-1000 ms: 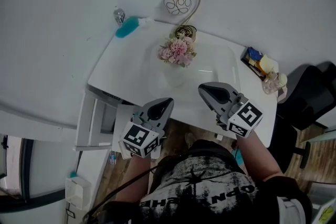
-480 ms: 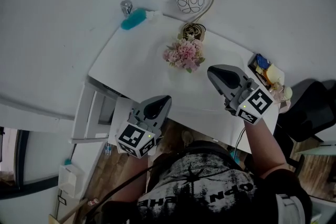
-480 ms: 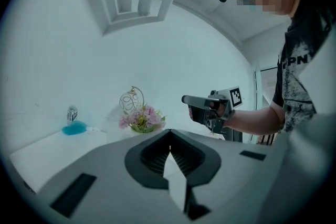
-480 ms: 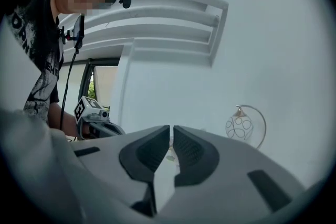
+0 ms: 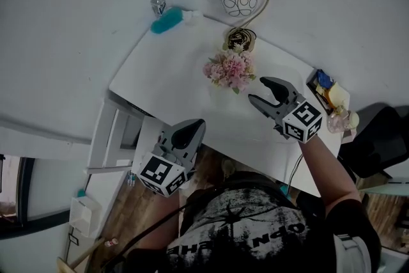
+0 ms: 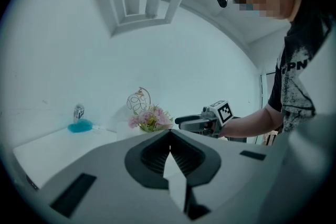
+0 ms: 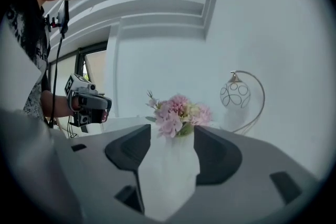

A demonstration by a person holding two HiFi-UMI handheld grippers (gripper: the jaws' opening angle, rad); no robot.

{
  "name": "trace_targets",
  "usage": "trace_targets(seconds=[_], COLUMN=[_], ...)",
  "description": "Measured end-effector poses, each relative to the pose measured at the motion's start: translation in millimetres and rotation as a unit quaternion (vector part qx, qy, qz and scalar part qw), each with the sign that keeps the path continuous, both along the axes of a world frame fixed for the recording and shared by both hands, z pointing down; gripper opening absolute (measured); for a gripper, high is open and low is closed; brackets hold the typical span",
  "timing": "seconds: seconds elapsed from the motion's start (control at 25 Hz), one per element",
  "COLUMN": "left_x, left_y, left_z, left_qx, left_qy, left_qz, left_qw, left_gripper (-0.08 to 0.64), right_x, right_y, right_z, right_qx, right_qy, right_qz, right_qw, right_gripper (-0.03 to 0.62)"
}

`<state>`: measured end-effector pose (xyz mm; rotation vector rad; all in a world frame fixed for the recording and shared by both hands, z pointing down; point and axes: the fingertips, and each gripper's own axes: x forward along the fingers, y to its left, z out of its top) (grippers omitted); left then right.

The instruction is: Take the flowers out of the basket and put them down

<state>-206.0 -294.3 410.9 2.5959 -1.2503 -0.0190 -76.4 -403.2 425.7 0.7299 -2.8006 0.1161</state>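
Observation:
A bunch of pink flowers stands in a white container near the back of the white table; its shape is hard to make out against the tabletop. My right gripper is just right of the flowers and points at them. Its jaws have just been opening and stand open, with nothing between the pads. In the right gripper view the flowers and white container show ahead through the gap. My left gripper is shut and empty at the table's near edge. In the left gripper view the flowers lie far ahead.
A wire globe ornament stands behind the flowers. A teal brush lies at the back left corner, and a small tray of items sits at the right end. A drawer unit is left of the table, a black chair at the right.
My right gripper has moved forward and down toward the flowers, and its jaws have gone from shut to open. The left gripper has stayed shut near the table's front edge.

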Motion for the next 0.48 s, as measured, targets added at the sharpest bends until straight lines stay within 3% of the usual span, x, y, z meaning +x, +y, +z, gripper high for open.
trace_targets(seconds=[0.16,0.48], left_x=[-3.4,-11.0], left_y=[-1.4,-6.7], left_z=[0.5,4.5], left_qx=[-0.001,-0.007], left_qy=[0.009,0.020], left_qz=[-0.004,-0.016], left_qw=[0.9999,0.9996], left_gripper=[0.015,0.015], right_x=[-10.7,-36.5], right_y=[-12.4,-34.5], right_z=[18.9,52.3], right_qx=[-0.017,-0.044], right_qy=[0.020,0.038], right_qz=[0.005,-0.001], right_qw=[1.000,0.998], right_gripper=[0.312,0.361])
